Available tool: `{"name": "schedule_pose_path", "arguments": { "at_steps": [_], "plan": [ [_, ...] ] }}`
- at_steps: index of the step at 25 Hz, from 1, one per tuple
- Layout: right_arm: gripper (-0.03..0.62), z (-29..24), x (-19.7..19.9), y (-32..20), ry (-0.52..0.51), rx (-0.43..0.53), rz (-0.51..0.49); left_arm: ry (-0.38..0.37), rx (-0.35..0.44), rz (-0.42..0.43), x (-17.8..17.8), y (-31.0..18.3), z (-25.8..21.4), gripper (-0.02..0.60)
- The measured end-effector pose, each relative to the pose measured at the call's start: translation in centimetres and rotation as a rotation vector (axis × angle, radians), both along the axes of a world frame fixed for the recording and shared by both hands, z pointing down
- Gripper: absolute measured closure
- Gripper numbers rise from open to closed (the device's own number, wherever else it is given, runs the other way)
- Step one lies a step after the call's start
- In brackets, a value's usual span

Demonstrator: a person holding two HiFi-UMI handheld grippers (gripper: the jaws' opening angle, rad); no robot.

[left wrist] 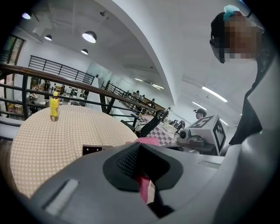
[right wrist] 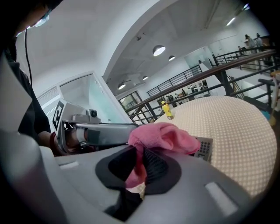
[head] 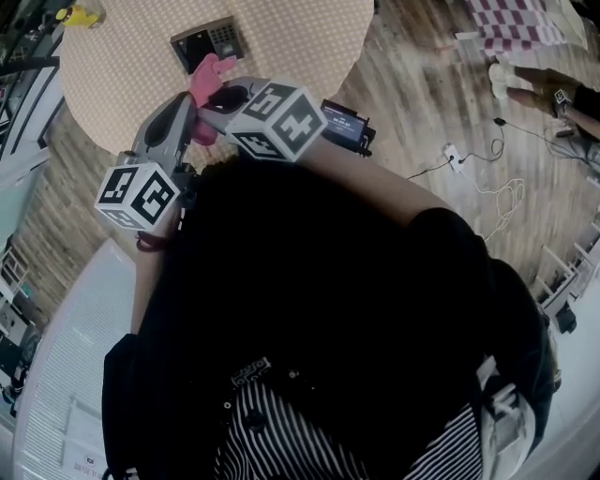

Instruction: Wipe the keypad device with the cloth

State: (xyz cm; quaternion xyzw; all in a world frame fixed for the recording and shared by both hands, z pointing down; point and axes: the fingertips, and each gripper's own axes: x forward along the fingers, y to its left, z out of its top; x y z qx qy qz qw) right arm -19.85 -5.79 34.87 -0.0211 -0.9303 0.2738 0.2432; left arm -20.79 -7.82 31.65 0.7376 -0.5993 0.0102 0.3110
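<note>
The keypad device (head: 208,39) lies flat on the round dotted table (head: 300,37), far side from me; it also shows as a dark slab (left wrist: 94,149) and a grey keypad (right wrist: 202,148). A pink cloth (head: 208,80) hangs in the air near the table's near edge, between the two gripper tips. My right gripper (right wrist: 139,168) is shut on the cloth (right wrist: 164,136), which bunches above its jaws. My left gripper (left wrist: 142,175) is also shut, with a strip of the pink cloth (left wrist: 142,187) pinched between its pads. Both tips meet in the head view: left gripper (head: 192,114), right gripper (head: 219,94).
A yellow bottle (head: 82,15) stands at the table's far left edge. A small screen device (head: 345,125) sits by the table's right edge. A checked cloth (head: 520,21), another person's hand (head: 534,84) and cables (head: 478,178) are at the right on the wooden floor.
</note>
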Motion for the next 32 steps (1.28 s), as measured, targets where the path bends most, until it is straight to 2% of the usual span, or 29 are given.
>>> {"name": "schedule_pose_path", "arguments": {
  "at_steps": [3,6,9,16,23,32],
  "plan": [
    [0.548,1.5,-1.5,-0.5,0.023,0.010,0.025,0.018,-0.015,0.024,-1.4,-0.5,1.5,0.578],
    [0.548,2.0,-2.4,-1.9,0.048,0.066,0.051,0.035,-0.029,0.043,-2.2,-1.9,1.9,0.578],
    [0.548,2.6,-3.6,-2.7,0.060,0.052,0.066,0.052,-0.041,0.058,-3.5,-2.8,2.6,0.578],
    [0.548,4.4,-9.9,-4.6,0.078,0.056,0.084,0.076,-0.059,0.099,-9.8,-4.7,4.4,0.578],
    [0.548,4.8,-11.1,-6.1,0.076,0.029,0.112,0.069,-0.094,0.126,-10.8,-6.4,4.9,0.578],
    [0.548,6.2,-11.9,-8.6,0.086,0.004,0.145,0.098,-0.123,0.212,-11.6,-9.2,6.4,0.577]
  ]
}}
